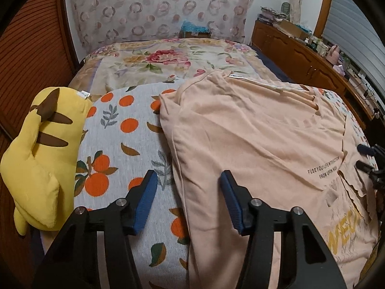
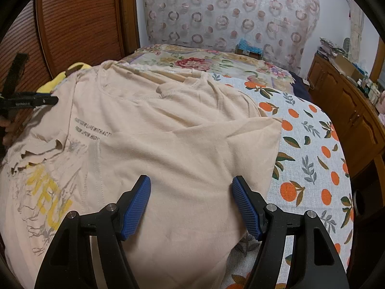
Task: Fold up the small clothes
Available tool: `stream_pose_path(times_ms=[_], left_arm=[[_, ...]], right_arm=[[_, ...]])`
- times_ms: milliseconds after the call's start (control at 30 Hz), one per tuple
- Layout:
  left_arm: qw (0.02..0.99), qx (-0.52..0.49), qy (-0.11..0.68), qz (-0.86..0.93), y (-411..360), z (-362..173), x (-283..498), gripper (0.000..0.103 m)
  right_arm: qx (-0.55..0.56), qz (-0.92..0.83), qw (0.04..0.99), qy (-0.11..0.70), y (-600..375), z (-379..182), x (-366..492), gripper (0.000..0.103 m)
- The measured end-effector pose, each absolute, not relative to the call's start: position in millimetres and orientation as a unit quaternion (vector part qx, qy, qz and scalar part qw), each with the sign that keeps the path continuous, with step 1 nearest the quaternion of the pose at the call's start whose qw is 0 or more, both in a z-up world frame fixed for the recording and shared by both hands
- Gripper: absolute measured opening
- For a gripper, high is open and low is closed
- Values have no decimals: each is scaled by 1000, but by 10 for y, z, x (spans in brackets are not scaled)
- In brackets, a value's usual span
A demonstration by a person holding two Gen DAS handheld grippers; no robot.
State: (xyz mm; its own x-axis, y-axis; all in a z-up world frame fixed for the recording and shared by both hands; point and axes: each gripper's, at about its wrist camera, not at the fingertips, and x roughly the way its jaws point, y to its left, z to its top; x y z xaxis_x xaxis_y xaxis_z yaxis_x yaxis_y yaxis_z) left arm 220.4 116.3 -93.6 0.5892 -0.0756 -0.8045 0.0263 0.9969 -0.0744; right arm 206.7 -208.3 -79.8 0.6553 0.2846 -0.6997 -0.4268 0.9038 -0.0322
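While the peach T-shirt lies spread on the bed, both hand-held grippers hover over it with nothing pinched.

The left hand-held gripper has its blue pads apart, straddling the shirt's left edge: one pad sits over the orange-print sheet, the other over the fabric, and neither presses on cloth. A yellow plush lies to its left, beside the shirt and apart from it. The right hand-held gripper is spread wide above the shirt's right side, where a sleeve is folded inward over the body; bare sheet shows just to its right. Each hand-held gripper appears at the far edge of the other's view. The shirt's printed front faces up, neckline away from both.
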Motion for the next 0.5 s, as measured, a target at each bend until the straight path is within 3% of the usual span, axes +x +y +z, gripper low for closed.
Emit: stream_pose_path(times_ms=[100,167,233,333,500], left_arm=[[892,-20,451,-27,1142,-937,2207,56],[894,-18,446,-35,1139,-936,2204,50],[895,-14,446,-33,1126,-929,2205,29],[894,-21,446,-48,1101,-900,2210,10],[903,10,424,-60,896,-786,2126,7]], right_arm=[[-75,190,914,350,-2202,-711,2071,72],[-66,178,917,352,-2304,-683,2121,72],[-66,164,914,366,-2397,-700,2220,72],[-61,142,913,378,-2531,-741,2392,67],[-22,152,906,394,-2633,-759,2640,62]])
